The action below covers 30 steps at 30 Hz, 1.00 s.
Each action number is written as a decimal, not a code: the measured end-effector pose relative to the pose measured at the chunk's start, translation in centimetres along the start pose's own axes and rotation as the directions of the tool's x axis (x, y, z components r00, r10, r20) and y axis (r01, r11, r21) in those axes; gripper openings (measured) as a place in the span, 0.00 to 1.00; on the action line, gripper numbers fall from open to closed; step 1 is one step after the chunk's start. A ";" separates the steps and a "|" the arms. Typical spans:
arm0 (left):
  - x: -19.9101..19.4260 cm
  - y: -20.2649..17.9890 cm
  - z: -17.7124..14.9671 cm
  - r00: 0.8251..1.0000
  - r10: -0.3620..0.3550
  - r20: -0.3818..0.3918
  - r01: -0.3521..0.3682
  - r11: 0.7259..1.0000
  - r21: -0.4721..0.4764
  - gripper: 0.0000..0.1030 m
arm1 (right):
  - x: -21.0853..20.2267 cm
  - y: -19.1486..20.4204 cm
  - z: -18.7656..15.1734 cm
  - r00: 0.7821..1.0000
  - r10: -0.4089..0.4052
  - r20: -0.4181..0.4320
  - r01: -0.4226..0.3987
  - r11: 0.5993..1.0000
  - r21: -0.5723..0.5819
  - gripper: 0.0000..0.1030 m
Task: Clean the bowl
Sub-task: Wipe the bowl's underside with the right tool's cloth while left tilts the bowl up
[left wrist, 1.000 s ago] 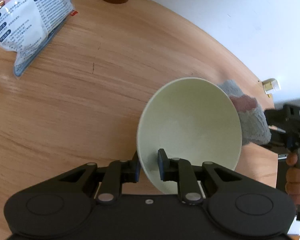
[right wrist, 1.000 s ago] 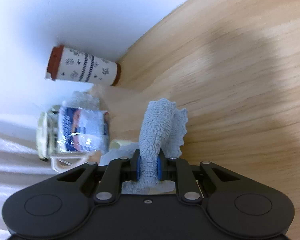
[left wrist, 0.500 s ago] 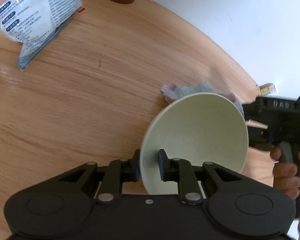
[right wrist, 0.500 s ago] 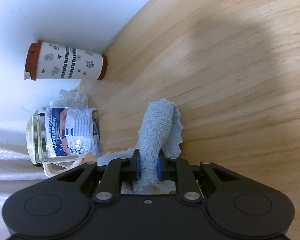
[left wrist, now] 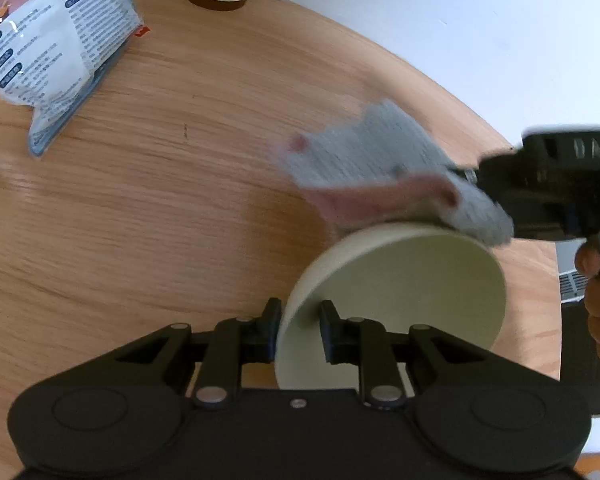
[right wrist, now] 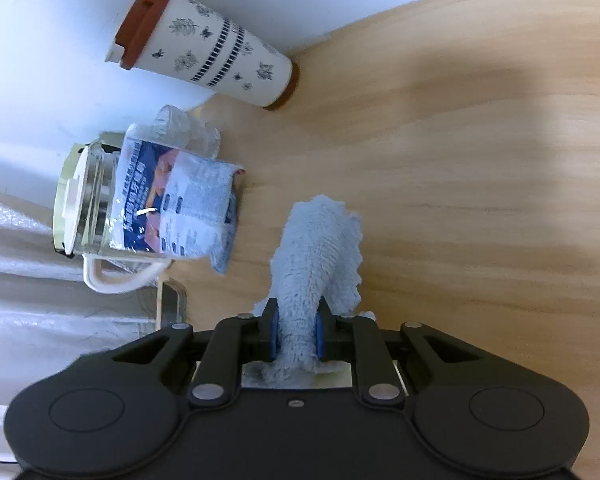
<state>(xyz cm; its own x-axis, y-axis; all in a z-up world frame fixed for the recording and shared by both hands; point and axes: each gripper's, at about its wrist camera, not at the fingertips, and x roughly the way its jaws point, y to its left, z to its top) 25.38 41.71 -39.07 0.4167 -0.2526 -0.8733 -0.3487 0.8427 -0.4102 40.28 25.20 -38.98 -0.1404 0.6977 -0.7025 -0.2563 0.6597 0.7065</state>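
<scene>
- Table point(left wrist: 140, 208): the work takes place above it.
- Bowl point(left wrist: 412, 292): tilted, rim clamped in the left gripper point(left wrist: 300, 330).
- Cloth point(right wrist: 320, 256): pinched in the right gripper point(right wrist: 297, 336), touching the bowl's far rim.
- Step, as judged: wiping the rim. Next: bring the cloth inside the bowl.

- Bright, even daylight; white wall point(left wrist: 480, 20) near blown out.
- Cloth point(left wrist: 380, 168) motion-blurred in left view, sharp in right.
- Soft broad shadows across table point(right wrist: 500, 140).
- Glare on packet point(left wrist: 56, 44).
- Strong fisheye bending, dark corners.
</scene>
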 end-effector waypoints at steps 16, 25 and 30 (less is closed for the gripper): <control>-0.4 -0.7 -0.7 0.999 0.047 0.010 -0.047 0.998 0.050 0.21 | -0.1 2.6 -1.0 0.999 -0.032 0.015 0.033 0.992 -0.118 0.20; -0.3 -0.8 -0.5 0.999 0.033 -0.001 -0.033 0.998 0.044 0.21 | -2.5 3.0 -2.9 0.985 -0.128 0.114 0.149 0.969 -0.199 0.20; -0.3 -1.0 -0.2 0.999 0.040 -0.004 -0.039 0.998 0.054 0.21 | -4.8 -0.5 -3.9 0.979 -0.162 0.121 0.173 0.982 -0.081 0.20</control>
<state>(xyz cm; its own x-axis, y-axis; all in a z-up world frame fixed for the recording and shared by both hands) 25.44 40.79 -38.48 0.3992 -0.2210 -0.8898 -0.3187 0.8766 -0.3607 37.32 20.45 -36.30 0.0195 0.6099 -0.7922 -0.3530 0.7455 0.5653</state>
